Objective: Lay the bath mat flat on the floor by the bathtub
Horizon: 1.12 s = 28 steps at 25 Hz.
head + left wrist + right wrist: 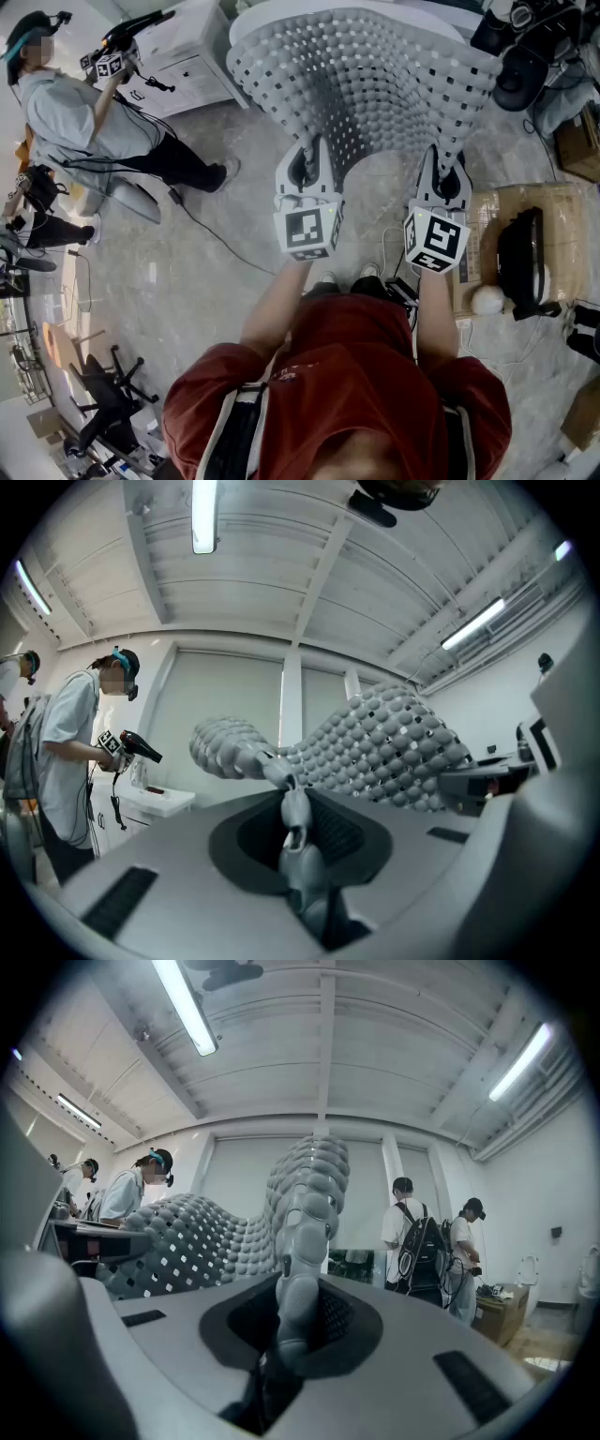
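Note:
The bath mat (pixel 361 80) is grey, knobbly and full of small square holes. It hangs spread in the air between both grippers, above the marble floor (pixel 187 272). My left gripper (pixel 306 157) is shut on the mat's near left corner, and my right gripper (pixel 449 161) is shut on its near right corner. In the left gripper view the jaws (pixel 292 794) pinch a bunched edge of the mat (pixel 394 747), which rises to the right. In the right gripper view the jaws (pixel 298 1274) clamp a fold of the mat (pixel 187 1232), which runs off to the left.
A white curved rim (pixel 272 14) shows behind the mat. A white cabinet (pixel 183 56) stands at the back left, with a person (pixel 94 122) beside it. On the right a cardboard box (pixel 497 211) carries a black device (pixel 520 258) and a white ball (pixel 487 300). Cables cross the floor.

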{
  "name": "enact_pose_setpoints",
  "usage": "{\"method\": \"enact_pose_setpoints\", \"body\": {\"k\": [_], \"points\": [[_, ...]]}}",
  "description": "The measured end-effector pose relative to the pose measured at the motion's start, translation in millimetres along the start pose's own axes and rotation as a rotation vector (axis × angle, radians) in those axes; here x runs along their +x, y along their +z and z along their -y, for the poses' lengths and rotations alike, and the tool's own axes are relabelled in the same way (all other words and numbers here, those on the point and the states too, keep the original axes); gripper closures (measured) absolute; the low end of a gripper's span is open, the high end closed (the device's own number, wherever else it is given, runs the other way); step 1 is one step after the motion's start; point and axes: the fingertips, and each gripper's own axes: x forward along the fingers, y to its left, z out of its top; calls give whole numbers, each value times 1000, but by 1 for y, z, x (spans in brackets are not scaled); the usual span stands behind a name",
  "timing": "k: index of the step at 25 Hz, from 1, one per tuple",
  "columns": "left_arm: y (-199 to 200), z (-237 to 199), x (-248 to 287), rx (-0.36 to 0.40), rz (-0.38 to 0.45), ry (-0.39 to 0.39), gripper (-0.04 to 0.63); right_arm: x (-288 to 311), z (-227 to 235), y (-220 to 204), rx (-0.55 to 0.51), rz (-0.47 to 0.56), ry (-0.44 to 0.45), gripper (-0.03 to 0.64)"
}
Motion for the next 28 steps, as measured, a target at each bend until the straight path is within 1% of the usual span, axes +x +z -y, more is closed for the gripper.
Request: {"method": "enact_pose_setpoints", "body": {"k": [3,6,11,15,21,28], "points": [[2,4,8,16,10,-18,546,5,-1,-5,3,-6,-5,568],[1,5,10,18,14,-19,547,7,-2,-6,8,-11,-2,568],[3,22,33,24,22,-21,546,25,19,-9,15,-17,-7,568],[0,32,49,25,5,-18,547,39,31,-16,33,-32,-3,568],[-15,69,61,29,-25,-8,548,43,71,-38,57,-43,6,568],[-16,77,71,33,-33,6,548,55,77,-38,60,-40,29,568]]}}
